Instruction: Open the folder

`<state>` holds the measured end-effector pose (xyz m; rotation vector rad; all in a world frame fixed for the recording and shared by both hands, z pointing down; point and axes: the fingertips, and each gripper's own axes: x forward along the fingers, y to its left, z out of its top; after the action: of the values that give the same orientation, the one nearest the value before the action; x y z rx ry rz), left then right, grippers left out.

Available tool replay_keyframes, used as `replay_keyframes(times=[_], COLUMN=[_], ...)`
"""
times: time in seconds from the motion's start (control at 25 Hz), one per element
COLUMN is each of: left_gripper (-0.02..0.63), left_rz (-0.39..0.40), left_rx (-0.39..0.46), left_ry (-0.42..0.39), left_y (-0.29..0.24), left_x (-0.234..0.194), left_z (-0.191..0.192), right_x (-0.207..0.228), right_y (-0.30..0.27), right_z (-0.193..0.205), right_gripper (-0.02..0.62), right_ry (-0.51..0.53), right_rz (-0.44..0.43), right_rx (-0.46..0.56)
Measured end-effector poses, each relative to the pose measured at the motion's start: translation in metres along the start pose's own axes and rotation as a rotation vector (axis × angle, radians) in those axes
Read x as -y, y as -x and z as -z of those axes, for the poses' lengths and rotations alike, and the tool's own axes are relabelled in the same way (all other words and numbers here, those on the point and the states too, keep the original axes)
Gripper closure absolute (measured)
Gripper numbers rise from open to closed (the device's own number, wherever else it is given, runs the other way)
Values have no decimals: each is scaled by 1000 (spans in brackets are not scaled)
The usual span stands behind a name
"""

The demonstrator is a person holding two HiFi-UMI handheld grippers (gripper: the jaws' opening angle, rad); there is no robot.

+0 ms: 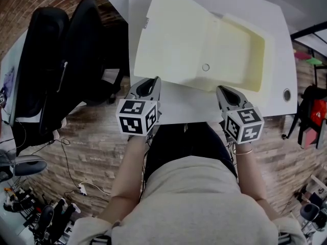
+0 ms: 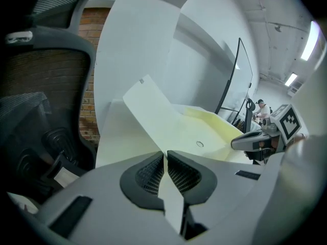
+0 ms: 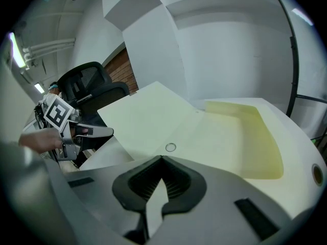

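A pale yellow folder [image 1: 240,55] lies open on the white table [image 1: 283,40]. Its left cover [image 1: 168,40] spreads toward the table's left edge, with a small round ring [image 1: 205,67] near the fold. My left gripper [image 1: 155,79] is shut on the cover's near edge. In the left gripper view the cover [image 2: 153,111] rises away from the closed jaws of the left gripper [image 2: 165,154]. My right gripper [image 1: 220,89] is shut at the folder's near edge, further right. In the right gripper view, nothing shows between the jaws of the right gripper [image 3: 162,158] in front of the folder [image 3: 204,131].
Black office chairs [image 1: 56,50] stand close to the table's left side. A round cable hole [image 1: 286,93] sits in the table's near right corner. Cables and gear [image 1: 51,213] lie on the wooden floor at lower left, and a red bag [image 1: 318,111] hangs at the right.
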<state>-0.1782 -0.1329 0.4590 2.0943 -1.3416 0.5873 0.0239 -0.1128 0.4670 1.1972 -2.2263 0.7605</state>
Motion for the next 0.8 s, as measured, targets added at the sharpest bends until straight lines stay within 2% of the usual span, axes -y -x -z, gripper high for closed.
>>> replay_keyframes(times=[0.8], left_gripper=[551], left_rz=[-20], left_rx=[-143], left_ry=[63], left_y=[-22], left_x=[-24], left_z=[36], right_x=[3], right_y=[-2], right_z=[1], right_gripper=[574], right_ry=[-11], right_rz=[-2], right_rx=[-9])
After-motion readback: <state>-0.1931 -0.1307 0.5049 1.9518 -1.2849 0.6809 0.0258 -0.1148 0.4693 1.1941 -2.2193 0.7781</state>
